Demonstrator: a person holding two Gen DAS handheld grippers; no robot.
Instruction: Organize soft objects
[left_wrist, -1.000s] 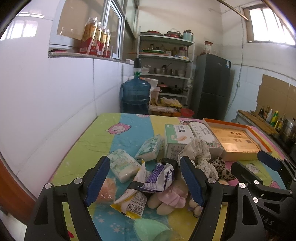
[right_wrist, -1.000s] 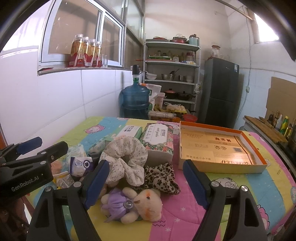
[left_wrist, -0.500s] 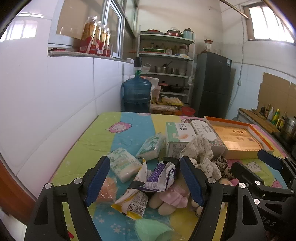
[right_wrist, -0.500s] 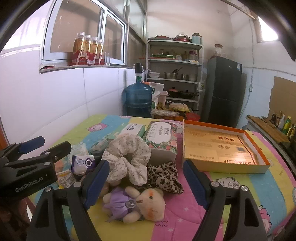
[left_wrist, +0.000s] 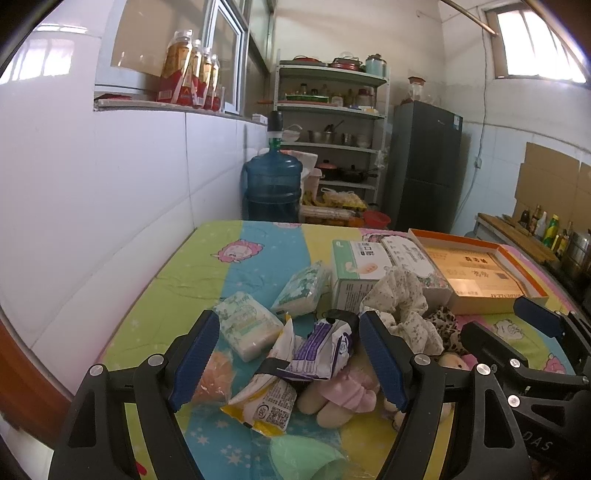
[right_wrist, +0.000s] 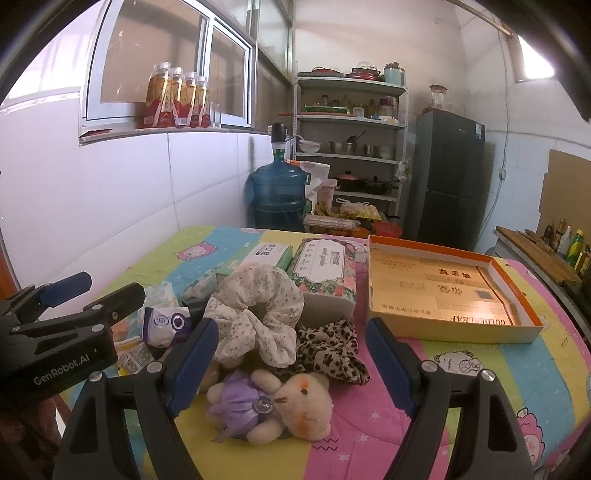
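Observation:
A pile of soft things lies on the colourful sheet. In the right wrist view a small teddy bear in a purple dress (right_wrist: 273, 406) lies near the front, with a leopard scrunchie (right_wrist: 328, 350) and a floral cream scrunchie (right_wrist: 255, 310) behind it. My right gripper (right_wrist: 291, 362) is open above the bear and holds nothing. In the left wrist view my left gripper (left_wrist: 288, 354) is open over a purple-white packet (left_wrist: 321, 347) and a yellow snack packet (left_wrist: 266, 402). Two tissue packs (left_wrist: 247, 328) lie beyond. An open orange box (right_wrist: 439, 288) sits at the right.
Two tissue boxes (right_wrist: 325, 269) stand behind the scrunchies. A green soft item (left_wrist: 303, 458) lies at the front edge. The white tiled wall (left_wrist: 110, 206) runs along the left. A blue water jug (right_wrist: 279, 195), shelves and a dark fridge (right_wrist: 447, 177) stand beyond the bed.
Both grippers have drawn slightly back and up from the pile. Nothing on the sheet has moved.

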